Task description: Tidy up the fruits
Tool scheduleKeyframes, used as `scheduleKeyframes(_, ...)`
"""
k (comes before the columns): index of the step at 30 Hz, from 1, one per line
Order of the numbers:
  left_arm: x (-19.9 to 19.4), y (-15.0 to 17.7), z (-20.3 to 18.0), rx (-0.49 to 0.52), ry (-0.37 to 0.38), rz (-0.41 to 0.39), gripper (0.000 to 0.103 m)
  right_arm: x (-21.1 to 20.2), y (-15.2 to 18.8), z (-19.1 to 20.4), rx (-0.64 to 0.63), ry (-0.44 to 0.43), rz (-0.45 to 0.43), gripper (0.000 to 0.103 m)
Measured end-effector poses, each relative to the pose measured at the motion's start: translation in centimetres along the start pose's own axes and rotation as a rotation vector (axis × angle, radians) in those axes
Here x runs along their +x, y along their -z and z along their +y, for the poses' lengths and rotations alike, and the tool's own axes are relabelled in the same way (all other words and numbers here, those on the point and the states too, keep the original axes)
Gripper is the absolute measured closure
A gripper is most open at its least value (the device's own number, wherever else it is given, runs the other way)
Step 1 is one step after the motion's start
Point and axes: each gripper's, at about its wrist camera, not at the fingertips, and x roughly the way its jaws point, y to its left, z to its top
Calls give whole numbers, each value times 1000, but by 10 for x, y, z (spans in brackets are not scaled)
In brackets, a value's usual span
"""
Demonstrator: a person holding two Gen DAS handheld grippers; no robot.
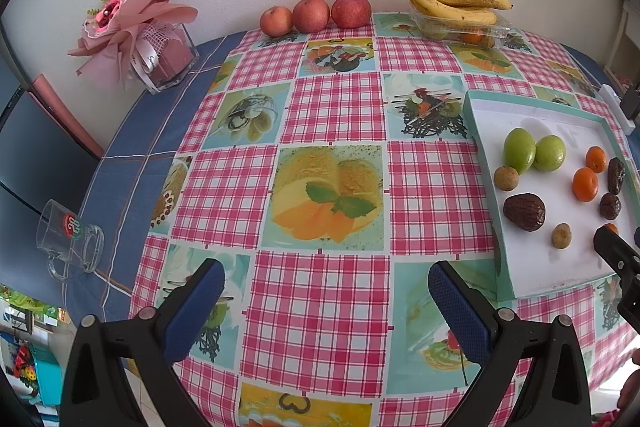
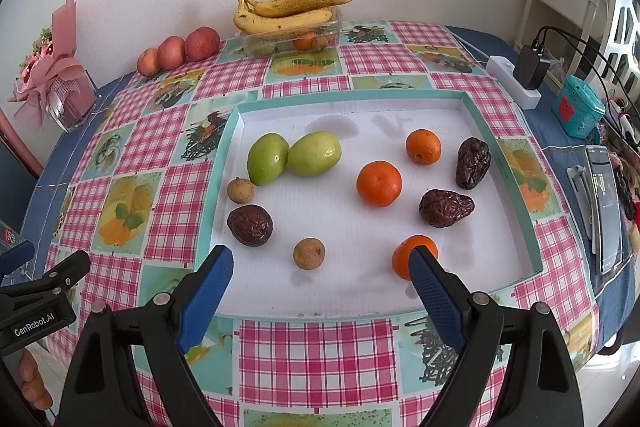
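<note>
We are holding both grippers with fingers apart, gripping nothing: the left gripper (image 1: 326, 311) idling over checked cloth, the right gripper (image 2: 320, 291) aiming into the shallow white teal-rimmed tray (image 2: 352, 227), where loose small fruits are lying scattered, likely awaiting sorting toward the clear plastic punnet (image 2: 292, 41) under the bananas, well behind.

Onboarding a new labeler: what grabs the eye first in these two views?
The shallow white tray with a teal rim, scattered with small fruit: two green ones touching at its far left, three oranges and dark wrinkled fruits towards its right. Behind it, spotted bananas lie on a clear box by the wall, three red apples lined up to their left. Both grippers, left gripper and right gripper, hang open.
</note>
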Motion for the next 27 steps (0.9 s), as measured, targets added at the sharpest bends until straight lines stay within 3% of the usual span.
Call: scheduleKeyframes(27, 1, 2, 2, 0, -22, 10, 0, 1, 0, 0, -2, 2, 4, 13)
